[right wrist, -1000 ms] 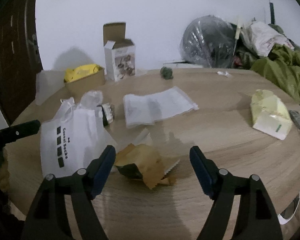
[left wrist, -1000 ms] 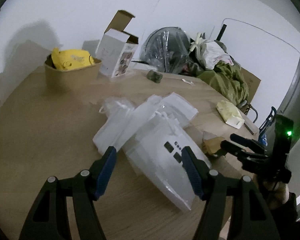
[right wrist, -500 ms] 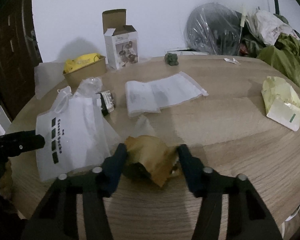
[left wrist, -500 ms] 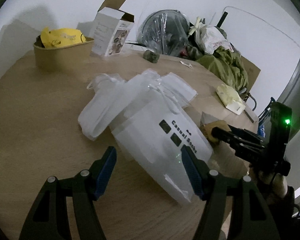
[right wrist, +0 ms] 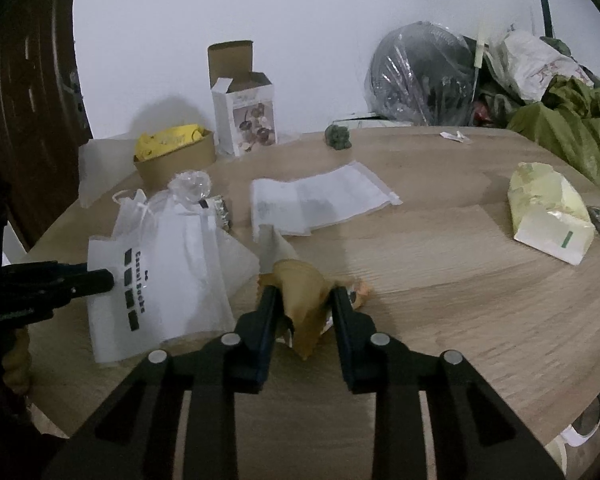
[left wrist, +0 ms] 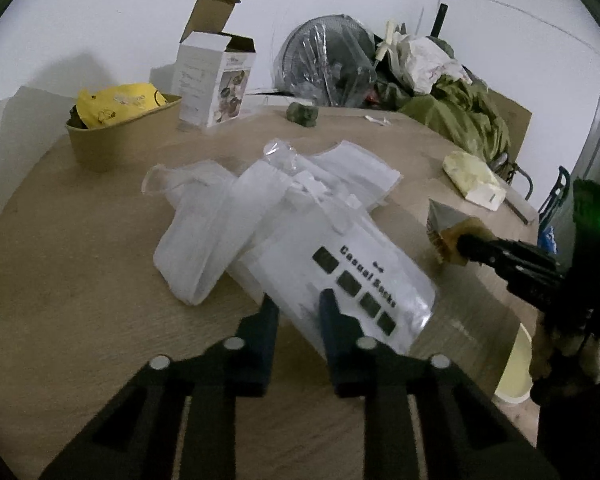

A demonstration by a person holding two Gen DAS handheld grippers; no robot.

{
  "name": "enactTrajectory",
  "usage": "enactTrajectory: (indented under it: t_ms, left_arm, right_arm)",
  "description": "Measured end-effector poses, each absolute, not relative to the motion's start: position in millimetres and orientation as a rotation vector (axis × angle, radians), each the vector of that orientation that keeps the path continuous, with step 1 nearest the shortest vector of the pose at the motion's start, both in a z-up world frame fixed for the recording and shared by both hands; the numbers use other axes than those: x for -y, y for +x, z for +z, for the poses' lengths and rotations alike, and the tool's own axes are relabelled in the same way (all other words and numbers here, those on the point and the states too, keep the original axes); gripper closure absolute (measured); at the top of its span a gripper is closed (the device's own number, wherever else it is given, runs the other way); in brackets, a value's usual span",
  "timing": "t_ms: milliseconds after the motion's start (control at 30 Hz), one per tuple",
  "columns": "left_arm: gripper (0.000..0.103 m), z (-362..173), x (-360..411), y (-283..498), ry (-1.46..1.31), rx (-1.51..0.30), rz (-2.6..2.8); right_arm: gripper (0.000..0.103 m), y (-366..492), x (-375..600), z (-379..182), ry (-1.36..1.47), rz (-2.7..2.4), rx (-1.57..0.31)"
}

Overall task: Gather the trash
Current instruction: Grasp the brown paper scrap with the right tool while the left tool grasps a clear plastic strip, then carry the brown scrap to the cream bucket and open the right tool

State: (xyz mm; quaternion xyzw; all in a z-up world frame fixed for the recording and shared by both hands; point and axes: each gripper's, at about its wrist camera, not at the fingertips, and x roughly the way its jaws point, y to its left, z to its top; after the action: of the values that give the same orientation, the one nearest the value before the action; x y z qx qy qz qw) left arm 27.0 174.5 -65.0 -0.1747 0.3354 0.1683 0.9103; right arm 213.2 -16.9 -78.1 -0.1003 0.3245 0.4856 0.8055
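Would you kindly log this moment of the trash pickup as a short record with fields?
surface: round wooden table
left claw: closing on the near edge of the white Casual Socks bag
right claw: closing around the crumpled brown wrapper
uncollected nearby: yellow packet, flat clear bag
far side: open white carton, paper bowl

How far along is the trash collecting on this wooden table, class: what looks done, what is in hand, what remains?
Done: nothing looks collected yet. In hand: the left gripper is closing on the white plastic bag; the right gripper is closing on the brown wrapper. Left: the yellow pack, flat clear bag, open carton and green lump lie on the table.
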Motion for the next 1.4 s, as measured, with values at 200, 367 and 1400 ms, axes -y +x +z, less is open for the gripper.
enactTrajectory:
  t_ms: [200,367,1400]
  left_arm:
    - [0.096,-46.3,-165.8,17.7,-0.323,-0.625,0.331]
    - [0.099,-27.3,-154.1,10.1,-0.298,-0.560,0.294]
    - [0.100,18.7,-61.0,43.7,-0.137,-0.450,0.023]
  right_arm:
    - [0.078,211.7,26.8,-72.7,-0.205,1.023,-0.672]
    - [0.078,209.8,36.3,-65.6,-0.192,1.012,-0.647]
    - [0.078,202.2,149.4,-46.1,-0.086,0.835,-0.552]
